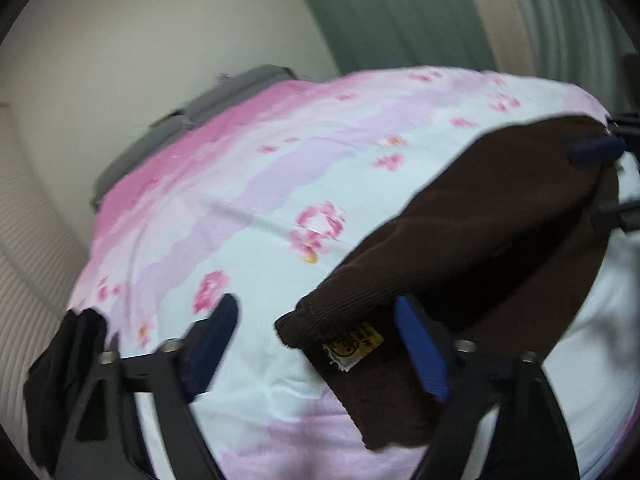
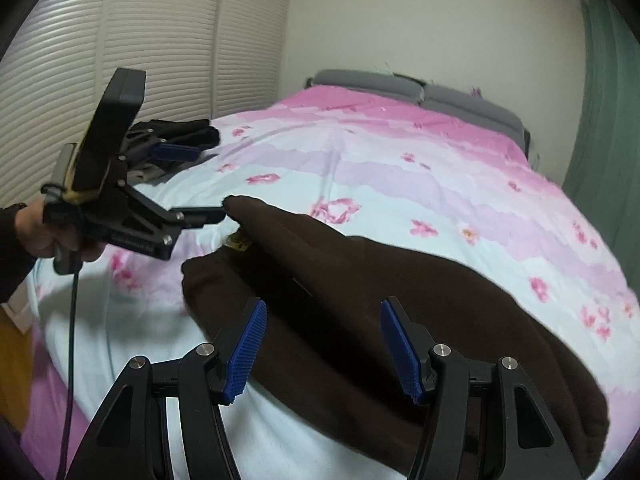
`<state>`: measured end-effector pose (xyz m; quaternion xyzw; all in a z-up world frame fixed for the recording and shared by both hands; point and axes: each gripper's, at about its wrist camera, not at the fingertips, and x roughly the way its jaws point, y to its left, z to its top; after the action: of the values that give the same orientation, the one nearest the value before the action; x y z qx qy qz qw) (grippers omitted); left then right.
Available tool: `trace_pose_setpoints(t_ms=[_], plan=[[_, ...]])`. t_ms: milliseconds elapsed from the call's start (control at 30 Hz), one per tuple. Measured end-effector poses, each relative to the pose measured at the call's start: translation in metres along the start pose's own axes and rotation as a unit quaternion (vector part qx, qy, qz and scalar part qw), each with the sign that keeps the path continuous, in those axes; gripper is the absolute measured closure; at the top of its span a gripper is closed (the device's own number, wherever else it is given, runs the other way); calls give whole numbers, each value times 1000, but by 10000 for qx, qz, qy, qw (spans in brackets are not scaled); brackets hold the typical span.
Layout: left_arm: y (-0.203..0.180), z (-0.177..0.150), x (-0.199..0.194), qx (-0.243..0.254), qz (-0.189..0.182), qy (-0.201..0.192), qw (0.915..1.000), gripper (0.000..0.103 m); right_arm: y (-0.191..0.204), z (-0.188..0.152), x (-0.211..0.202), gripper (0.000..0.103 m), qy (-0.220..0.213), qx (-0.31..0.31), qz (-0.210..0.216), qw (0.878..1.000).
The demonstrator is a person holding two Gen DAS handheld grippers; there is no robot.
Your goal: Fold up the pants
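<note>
Dark brown pants lie partly folded on the pink and white flowered bed cover; they also show in the left wrist view, with a yellow label at the waistband. My left gripper is open, its blue pads either side of the waistband corner, just above it; it shows in the right wrist view. My right gripper is open and empty, hovering over the pants' near fold; it shows at the right edge of the left wrist view.
A pile of black clothes lies at the bed's left side, also in the left wrist view. Grey pillows sit at the head. White slatted doors stand left, a green curtain right.
</note>
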<state>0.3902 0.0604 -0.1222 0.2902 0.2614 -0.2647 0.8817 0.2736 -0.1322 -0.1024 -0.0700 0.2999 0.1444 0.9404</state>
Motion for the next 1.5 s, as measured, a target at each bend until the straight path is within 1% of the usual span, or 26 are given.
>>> trace_pose_setpoints(t_ms=[33,100,133,167,233,300,333,400,467,633,800,933,1033,1133,1200,1367,1500], plan=[[2,0,7,37,-95,76,9999,37,-3,0,5,43,67,120,-34,9999],[3,0,19,128,-301,166,9993,52,-8,0,14,44,207,319,-171,9991],[2,-1,23,173,-377,202,9989,55,-12,1,19,44,276,435,-259,9983],[0,-1,29,244,-455,274,9983,60,-16,1,21,43,292,569,-338,9974],[-3,-5,34,321,-482,325,9978,62,-24,1,22,43,285,806,-429,9954],[-4,-5,38,306,-558,338,9974,73,-31,2,21,43,264,987,-482,9936],[-3,-5,40,243,-596,364,9973,75,-33,3,21,43,251,1046,-515,9929],[0,-6,39,19,-699,381,9968,82,-35,3,20,43,224,1103,-617,9917],[-3,-9,34,-94,-704,369,9968,85,-36,3,17,43,222,1183,-678,9904],[-13,-21,15,-285,-583,425,9970,87,-36,2,6,43,179,1439,-757,9865],[-19,-30,-22,-665,-472,318,9962,87,-34,0,-14,43,25,1520,-798,9852],[-33,-34,-60,-806,-345,196,9960,87,-32,-4,-36,43,-72,1487,-817,9855],[-45,-38,-77,-906,-232,223,9954,87,-34,-11,-53,43,-121,1448,-881,9855],[-59,-49,-72,-838,-90,377,9957,87,-37,-19,-67,43,-138,1454,-917,9850],[-61,-56,-58,-956,-10,498,9942,87,-37,-24,-71,43,-112,1420,-945,9853],[-61,-60,-24,-1134,202,612,9915,87,-41,-43,-65,43,106,1445,-1081,9835],[-63,-59,-8,-1159,185,823,9897,85,-51,-58,-60,43,292,1499,-1230,9806]])
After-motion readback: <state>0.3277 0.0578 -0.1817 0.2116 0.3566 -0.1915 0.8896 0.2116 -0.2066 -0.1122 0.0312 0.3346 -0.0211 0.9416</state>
